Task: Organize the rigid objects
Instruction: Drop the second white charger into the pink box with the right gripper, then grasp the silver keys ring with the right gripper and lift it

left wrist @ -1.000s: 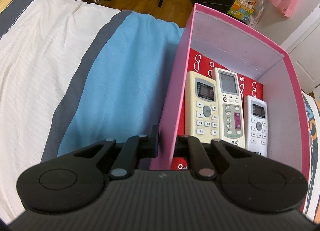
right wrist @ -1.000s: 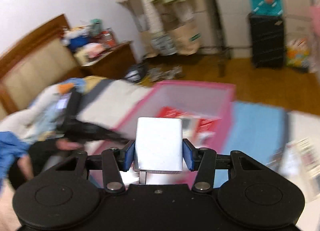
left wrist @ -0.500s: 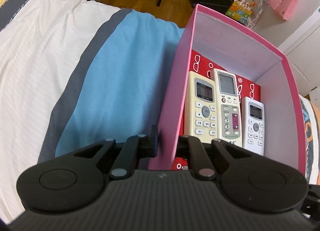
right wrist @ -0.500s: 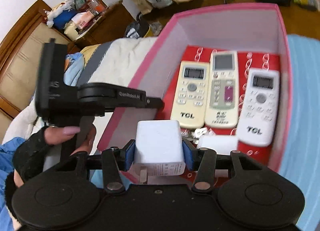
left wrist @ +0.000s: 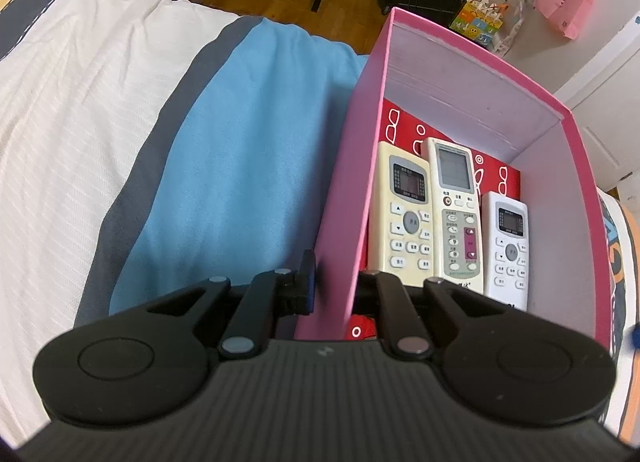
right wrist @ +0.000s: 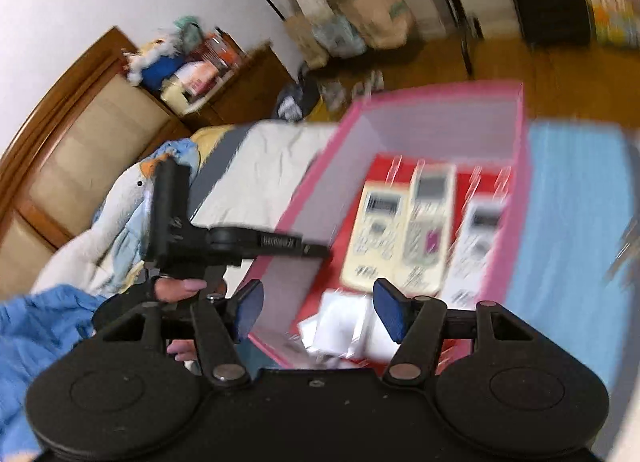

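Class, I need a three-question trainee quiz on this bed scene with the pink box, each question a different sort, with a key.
1. True or false: the left gripper clamps the wall of the pink box.
2. How many remotes lie in the box?
3. The right gripper is: A) open above the white adapter; B) shut on a remote; C) out of view.

Key: 1 true; 2 three; 3 A.

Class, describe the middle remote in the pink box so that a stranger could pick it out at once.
Find the pink box on the striped bedspread; three remotes lie side by side on its red floor. The middle remote reaches farthest back, with the largest grey screen and a magenta panel its neighbours lack.
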A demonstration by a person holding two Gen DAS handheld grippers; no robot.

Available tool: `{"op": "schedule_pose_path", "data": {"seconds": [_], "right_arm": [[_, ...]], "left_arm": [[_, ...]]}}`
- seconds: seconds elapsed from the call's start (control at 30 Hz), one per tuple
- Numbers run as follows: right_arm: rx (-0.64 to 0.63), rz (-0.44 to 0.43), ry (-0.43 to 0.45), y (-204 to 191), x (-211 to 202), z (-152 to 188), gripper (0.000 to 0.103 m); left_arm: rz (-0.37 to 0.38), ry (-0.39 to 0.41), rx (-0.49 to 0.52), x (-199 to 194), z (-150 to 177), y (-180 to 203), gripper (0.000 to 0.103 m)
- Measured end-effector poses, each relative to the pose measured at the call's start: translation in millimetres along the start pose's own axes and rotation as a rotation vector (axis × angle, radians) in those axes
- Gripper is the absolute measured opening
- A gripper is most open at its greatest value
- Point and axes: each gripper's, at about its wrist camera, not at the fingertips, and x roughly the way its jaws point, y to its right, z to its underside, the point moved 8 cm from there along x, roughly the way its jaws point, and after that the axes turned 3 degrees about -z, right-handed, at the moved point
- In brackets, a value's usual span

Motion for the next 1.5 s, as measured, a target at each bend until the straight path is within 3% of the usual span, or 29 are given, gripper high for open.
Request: {"op": "schedule_pose_path", "data": {"seconds": [0.17, 0.33, 0.6, 0.77, 0.83, 1.0, 1.1, 1.13, 1.23, 1.33, 1.5], "right_arm": [[-0.121, 0.144, -0.021, 35.3, -49.3, -13.5, 0.067], [-0.075, 0.253, -0.045, 87.2, -65.4, -15.6, 0.067], [0.345, 0.3, -0.074, 190.2, -29.4, 11.5, 0.067], [0.496, 0.338, -0.084, 234.9, -5.0, 25.0, 0.065], [0.509, 0.344, -0.102, 243.1, 10.8, 30.6, 0.052], [0.361, 0.408, -0.055, 243.6, 27.5, 29.0, 0.042], [0.355, 0.47, -0.054, 247.8, 24.1, 28.3, 0.013], [0.368, 0.47, -0.045, 250.0, 21.5, 27.3, 0.009], [0.379, 0.464, -0.034, 248.3, 14.0, 27.7, 0.005], [0.349, 0.454, -0.09, 236.4, 12.7, 31.7, 0.005], [0.354, 0.36, -0.163, 211.5, 5.7, 47.8, 0.005]], "left_arm": [[-0.009, -0.003, -0.001, -0.2, -0.6, 1.6, 0.01], [-0.028, 0.001, 0.01, -0.9, -0.3, 3.8, 0.01], [-0.035, 0.003, 0.016, -2.4, 0.5, 4.7, 0.01], [-0.033, 0.002, 0.017, -2.4, 0.5, 4.8, 0.01], [-0.03, 0.001, 0.015, -2.2, 0.4, 4.8, 0.01], [-0.023, -0.001, 0.015, -1.0, -0.1, 4.8, 0.01], [-0.02, -0.005, 0.016, 1.9, -0.9, 3.7, 0.01], [-0.022, -0.008, 0.018, 3.2, -0.7, 3.8, 0.01], [-0.026, -0.009, 0.023, 3.9, 0.2, 4.8, 0.01], [-0.025, -0.006, 0.021, 2.0, 0.3, 4.4, 0.01], [-0.024, -0.006, 0.016, 1.6, -0.1, 4.3, 0.01]]}}
